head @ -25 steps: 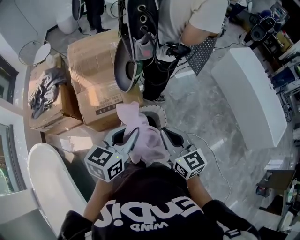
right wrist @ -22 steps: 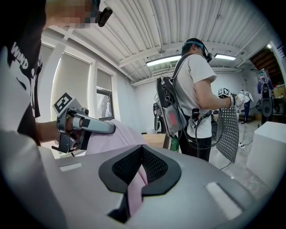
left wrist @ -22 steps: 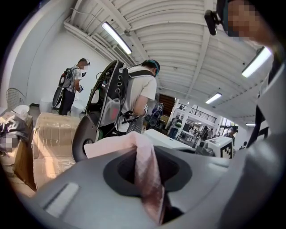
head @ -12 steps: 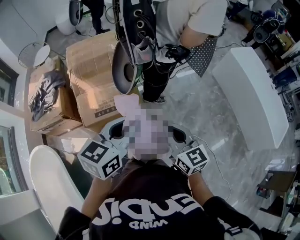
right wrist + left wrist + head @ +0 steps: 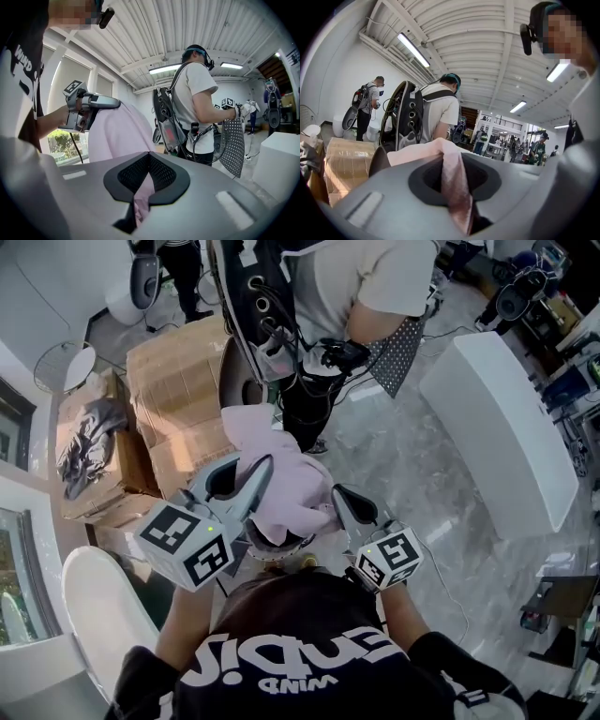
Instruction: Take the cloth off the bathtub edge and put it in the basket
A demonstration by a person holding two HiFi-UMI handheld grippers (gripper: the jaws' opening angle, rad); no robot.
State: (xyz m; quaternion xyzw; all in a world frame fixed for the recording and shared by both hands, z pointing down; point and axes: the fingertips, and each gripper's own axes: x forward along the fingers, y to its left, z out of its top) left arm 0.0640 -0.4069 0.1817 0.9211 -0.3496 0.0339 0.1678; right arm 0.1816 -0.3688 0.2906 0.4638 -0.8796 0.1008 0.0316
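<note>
Just off the rounded end of the bathtub (image 5: 94, 615), clear of its glossy white rim, the pink cloth (image 5: 286, 479) hangs in the air between two hand-held tools. The left tongs (image 5: 262, 470) pinch one soft fold of it. The right tongs (image 5: 339, 501) are pressed onto another fold, so the fleecy fabric bunches and sags between them. Each tool carries a cube faced with black-and-white square markers.

White block lettering crosses the holder's black shirt (image 5: 309, 671). It appears upside down, and I can make out only a small line that looks like "WIND".

Beyond the tub's far end stand taped brown cardboard boxes (image 5: 178, 381), one with a dark crumpled garment (image 5: 84, 432) lying on top. Farther from the tub, past the cloth, a second person (image 5: 328, 287) wearing a backpack rig holds a dark dotted sheet (image 5: 398, 343).

Grey-veined marble floor (image 5: 412, 474) lies open on the side away from the tub. It runs as far as a long, smooth white block (image 5: 497, 427) standing well apart from the tub.
</note>
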